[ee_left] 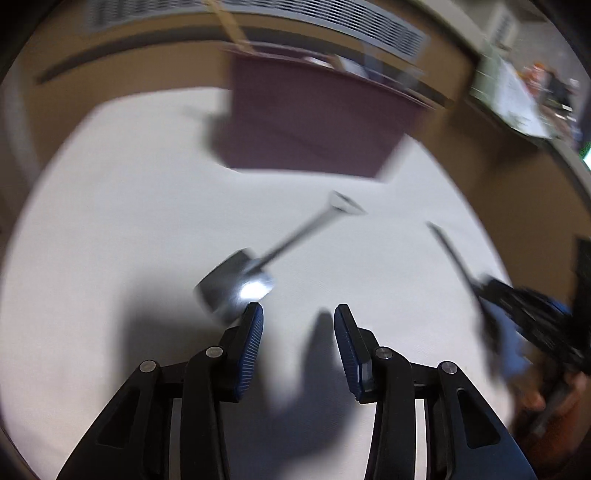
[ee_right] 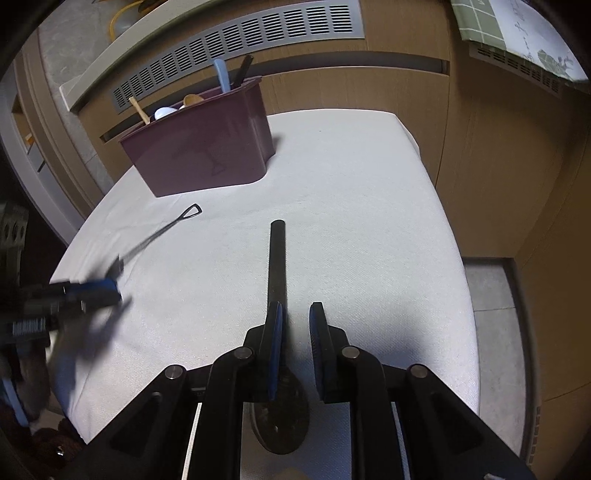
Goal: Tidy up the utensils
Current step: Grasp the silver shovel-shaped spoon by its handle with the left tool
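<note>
White-clothed tabletop (ee_right: 351,206) carries a black flat-handled spoon (ee_right: 277,258), its long axis running straight ahead between the right gripper (ee_right: 297,314)'s parted fingers (nothing gripped), while the left gripper (ee_left: 298,314), likewise spread and empty, sits beside a steel measuring scoop (ee_left: 236,284).

No legible text, labels, brands or numbers in either view; faint script on the green-checked cloth (ee_right: 517,33) at upper right is too small to read.

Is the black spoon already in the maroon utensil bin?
No, the black spoon lies on the white table, apart from the maroon utensil bin.

black linkage arms, silver rivets, blue ribbed pads (ee_left: 254,345)
</note>
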{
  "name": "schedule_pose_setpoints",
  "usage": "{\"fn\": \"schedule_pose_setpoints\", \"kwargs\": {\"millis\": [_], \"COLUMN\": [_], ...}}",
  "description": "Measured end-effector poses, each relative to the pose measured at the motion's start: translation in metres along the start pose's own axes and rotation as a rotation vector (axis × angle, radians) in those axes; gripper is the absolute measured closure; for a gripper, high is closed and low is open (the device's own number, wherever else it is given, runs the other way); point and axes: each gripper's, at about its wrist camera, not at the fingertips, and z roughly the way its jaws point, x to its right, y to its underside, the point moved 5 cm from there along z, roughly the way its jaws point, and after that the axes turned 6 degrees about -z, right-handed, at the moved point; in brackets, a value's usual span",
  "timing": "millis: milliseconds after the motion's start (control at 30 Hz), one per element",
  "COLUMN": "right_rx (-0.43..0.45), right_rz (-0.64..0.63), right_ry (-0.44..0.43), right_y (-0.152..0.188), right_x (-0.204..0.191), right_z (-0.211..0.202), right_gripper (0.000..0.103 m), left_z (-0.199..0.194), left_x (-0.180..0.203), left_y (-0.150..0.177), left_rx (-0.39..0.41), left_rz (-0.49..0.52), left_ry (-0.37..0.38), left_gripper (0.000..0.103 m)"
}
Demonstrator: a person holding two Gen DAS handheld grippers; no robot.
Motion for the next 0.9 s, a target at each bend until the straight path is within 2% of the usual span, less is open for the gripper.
{"fn": "schedule_pose_setpoints", "kwargs": {"millis": [33, 100, 133, 200, 233, 333, 433, 567, 700, 900], "right_rx": [-0.002, -0.001, 0.002, 0.003, 0.004, 0.008, 0.002, -0.002, -0.011, -0.035], "right_rz": [-0.003, -0.009, -0.013, -0.024, -0.033, -0.035, -0.023, -0.046, -0.060, -0.127], "right_ry": [-0.001, -0.005, -0.004, 0.001, 0.009, 0.008, -0.009, 0.006, 0.016, 0.024], "right_y": [0.000, 0.001, 0.001, 0.001, 0.001, 0.000, -0.001, 0.001, 0.003, -0.005], "right_x": [-0.001, -0.003, -0.005, -0.006, -0.006, -0.007, -0.008, -0.011, -0.008, -0.016], "right_z": [0.001, 0.001, 0.001, 0.001, 0.001, 0.002, 0.004, 0.002, 0.000, 0.011], "right_gripper": [0.088, 0.088, 0.088, 0.088, 0.088, 0.088, 0.088, 0.088, 0.088, 0.088], "left_z": [0.002, 0.004, 0.003, -0.001, -0.005, 0.004, 0.034, 0.068, 0.069, 0.026], "left_x": [-0.011, -0.025, -0.027, -0.023, -0.012, 0.019, 0.045, 0.065, 0.067, 0.050], "left_y": [-0.008, -0.018, -0.023, -0.029, -0.034, -0.049, -0.070, -0.081, -0.071, -0.020], "left_rx": [0.016, 0.024, 0.018, 0.030, 0.048, 0.058, 0.043, 0.010, -0.012, -0.101], "left_rz": [-0.026, -0.084, -0.112, -0.119, -0.106, -0.042, 0.016, 0.075, 0.148, 0.178], "left_ry": [-0.037, -0.037, -0.032, 0.025, 0.070, 0.130, 0.110, 0.101, 0.113, 0.232], "left_gripper": [0.061, 0.061, 0.061, 0.062, 0.062, 0.062, 0.062, 0.062, 0.062, 0.063]}}
